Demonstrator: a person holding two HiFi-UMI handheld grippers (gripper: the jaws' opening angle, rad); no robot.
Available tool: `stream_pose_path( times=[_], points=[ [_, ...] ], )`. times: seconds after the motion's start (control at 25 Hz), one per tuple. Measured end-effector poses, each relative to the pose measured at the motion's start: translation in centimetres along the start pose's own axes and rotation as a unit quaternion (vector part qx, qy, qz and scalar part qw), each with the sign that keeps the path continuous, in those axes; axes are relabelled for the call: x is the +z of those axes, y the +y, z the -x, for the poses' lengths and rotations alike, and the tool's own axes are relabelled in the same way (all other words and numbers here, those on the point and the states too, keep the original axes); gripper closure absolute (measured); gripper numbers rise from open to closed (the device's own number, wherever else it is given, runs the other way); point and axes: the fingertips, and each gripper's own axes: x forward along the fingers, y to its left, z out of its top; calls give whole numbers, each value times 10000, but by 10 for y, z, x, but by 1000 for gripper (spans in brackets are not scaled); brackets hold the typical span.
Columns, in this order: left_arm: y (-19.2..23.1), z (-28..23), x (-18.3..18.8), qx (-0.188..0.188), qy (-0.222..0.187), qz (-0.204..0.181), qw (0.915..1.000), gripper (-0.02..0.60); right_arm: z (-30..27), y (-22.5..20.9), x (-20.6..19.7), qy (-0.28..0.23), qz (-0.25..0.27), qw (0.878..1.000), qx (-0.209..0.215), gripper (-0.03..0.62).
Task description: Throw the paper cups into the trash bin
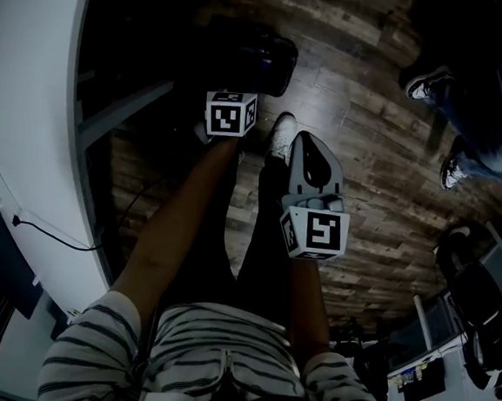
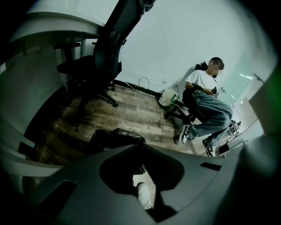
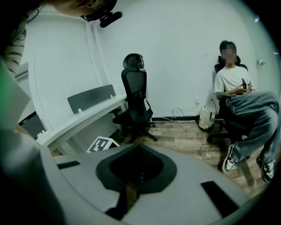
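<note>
Two grey hand-held tools, the left gripper [image 2: 139,144] and the right gripper [image 3: 138,146], each had their jaws shut together on nothing, while one black bag-lined trash bin [image 1: 250,60] stood on the wooden floor [image 1: 366,188] at upper centre of the head view.

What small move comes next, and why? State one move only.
Probably swing both grippers away from the trash bin toward the white desk to look for a cup. The left gripper and right gripper are both shut with nothing between their jaws, and no paper cup shows in any view.
</note>
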Motion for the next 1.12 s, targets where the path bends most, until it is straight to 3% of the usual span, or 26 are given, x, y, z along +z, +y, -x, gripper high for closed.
stream_pose_path(
  times=[0.24, 0.52, 0.8, 1.12],
  points=[
    [-16, 38, 21, 4, -346, -6, 9994, 557, 12, 4, 16, -76, 86, 9999, 87, 583],
    [-36, 93, 52, -55, -863, -96, 9962, 557, 31, 14, 41, -269, 236, 9992, 153, 583],
    [-47, 136, 69, 0, -1126, -69, 9936, 558, 44, 23, 62, -334, 309, 9986, 267, 583],
    [-64, 197, 100, -46, -1647, -111, 9863, 558, 56, 37, 104, -553, 464, 9967, 380, 583]
  ],
)
